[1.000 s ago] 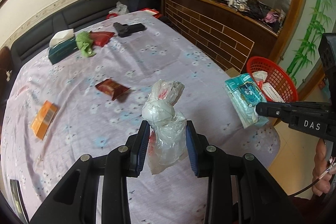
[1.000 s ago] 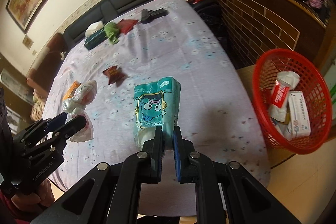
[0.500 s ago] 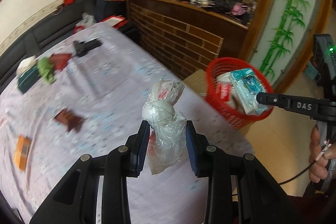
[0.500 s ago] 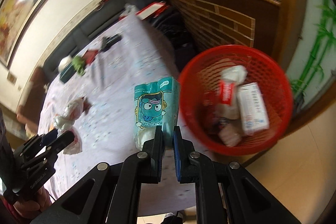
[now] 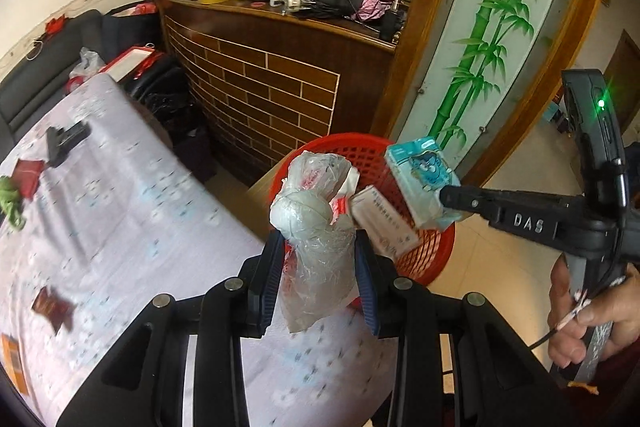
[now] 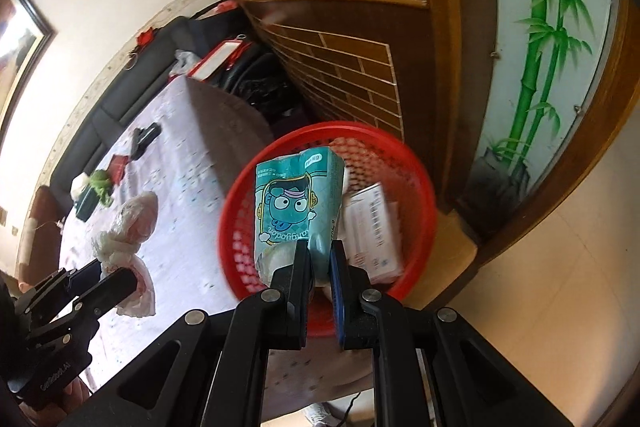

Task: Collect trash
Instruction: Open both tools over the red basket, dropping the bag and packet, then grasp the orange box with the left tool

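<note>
My left gripper [image 5: 318, 263] is shut on a knotted clear plastic bag [image 5: 316, 223] and holds it over the table's right edge, close to the red mesh basket [image 5: 428, 259]. My right gripper [image 6: 320, 259] is shut on a teal tissue pack with a cartoon face [image 6: 298, 203] and holds it above the red basket [image 6: 240, 195]. The tissue pack also shows in the left wrist view [image 5: 422, 183], over the basket. The basket holds a white box [image 6: 372, 227] and other trash. The plastic bag also shows in the right wrist view [image 6: 128, 227].
The table with a floral cloth [image 5: 120, 211] carries red wrappers [image 5: 52, 303], an orange packet [image 5: 12, 359], a green cloth [image 5: 10, 203] and a black object [image 5: 66, 141]. A brick-patterned counter [image 5: 272, 91] stands behind the basket. A bamboo panel [image 6: 540, 47] is to the right.
Both grippers swung right, off the table toward the basket. The tissue pack now hangs over the basket and the plastic bag has come close to its rim.
</note>
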The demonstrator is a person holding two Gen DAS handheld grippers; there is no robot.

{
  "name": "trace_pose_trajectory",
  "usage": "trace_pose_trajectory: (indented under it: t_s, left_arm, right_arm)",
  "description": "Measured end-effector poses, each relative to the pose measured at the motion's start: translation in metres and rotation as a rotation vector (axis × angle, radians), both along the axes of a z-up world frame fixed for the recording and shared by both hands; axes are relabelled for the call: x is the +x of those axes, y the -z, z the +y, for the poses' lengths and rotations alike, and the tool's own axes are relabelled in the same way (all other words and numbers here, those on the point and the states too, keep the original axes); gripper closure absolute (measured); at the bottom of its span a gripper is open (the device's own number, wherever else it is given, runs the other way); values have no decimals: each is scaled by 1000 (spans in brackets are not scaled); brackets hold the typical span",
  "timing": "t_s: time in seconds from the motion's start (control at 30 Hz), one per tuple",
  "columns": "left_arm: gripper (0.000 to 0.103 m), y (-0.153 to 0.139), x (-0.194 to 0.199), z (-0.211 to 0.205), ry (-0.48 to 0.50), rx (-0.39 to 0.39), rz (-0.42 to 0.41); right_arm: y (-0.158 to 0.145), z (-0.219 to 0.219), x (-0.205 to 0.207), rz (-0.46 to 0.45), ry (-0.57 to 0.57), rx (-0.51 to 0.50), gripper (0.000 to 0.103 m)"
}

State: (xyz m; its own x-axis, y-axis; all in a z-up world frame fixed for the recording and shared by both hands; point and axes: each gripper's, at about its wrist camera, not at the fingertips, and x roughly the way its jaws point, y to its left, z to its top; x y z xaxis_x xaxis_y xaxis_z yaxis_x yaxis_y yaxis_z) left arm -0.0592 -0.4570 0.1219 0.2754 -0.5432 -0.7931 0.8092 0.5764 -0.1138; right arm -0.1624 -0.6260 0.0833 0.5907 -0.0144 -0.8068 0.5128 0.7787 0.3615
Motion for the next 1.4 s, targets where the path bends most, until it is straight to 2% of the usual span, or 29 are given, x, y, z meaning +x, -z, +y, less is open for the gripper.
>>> trace_pose_trajectory:
  t_s: [0.07, 0.13, 0.17, 0.23, 0.4, 0.6, 0.77, 0.83, 1.1, 1.23, 1.4]
  left_arm:
    - [66, 2, 4, -12, -1, -9, 15]
    - [47, 5, 7, -21, -1, -14, 25]
    - [44, 6, 7, -23, -5, -19, 24]
    - [38, 6, 7, -22, -16, -28, 33]
    - [37, 8, 7, -4, -54, -39, 52]
    - [37, 11, 13, 36, -143, -33, 63]
    - [37, 12, 22, 86, -246, -31, 70]
    - [37, 11, 24, 107, -285, -29, 60]
    - [37, 15, 30, 199, -437, 1, 31]
    - [37, 17, 41, 265, -528, 22, 6]
    - [35, 21, 72, 358, -665, 62, -7]
  right_arm:
    - [2, -9, 6, 14, 3, -12, 91]
    - [5, -14, 15, 31, -8, -34, 90]
    - [8, -18, 19, 48, -12, -45, 89]
    - [9, -25, 21, 56, -2, -47, 80]
    - [2, -32, 13, 27, 8, -40, 78]
    - [0, -15, 19, 9, -32, -12, 77]
    - [-2, 15, 35, 5, -108, 0, 75]
    - [-1, 31, 42, 5, -145, 0, 67]
    - [6, 114, 72, 32, -314, 0, 63]
    - [6, 155, 85, 45, -391, -14, 61]
    - [6, 202, 98, 59, -467, -34, 58]
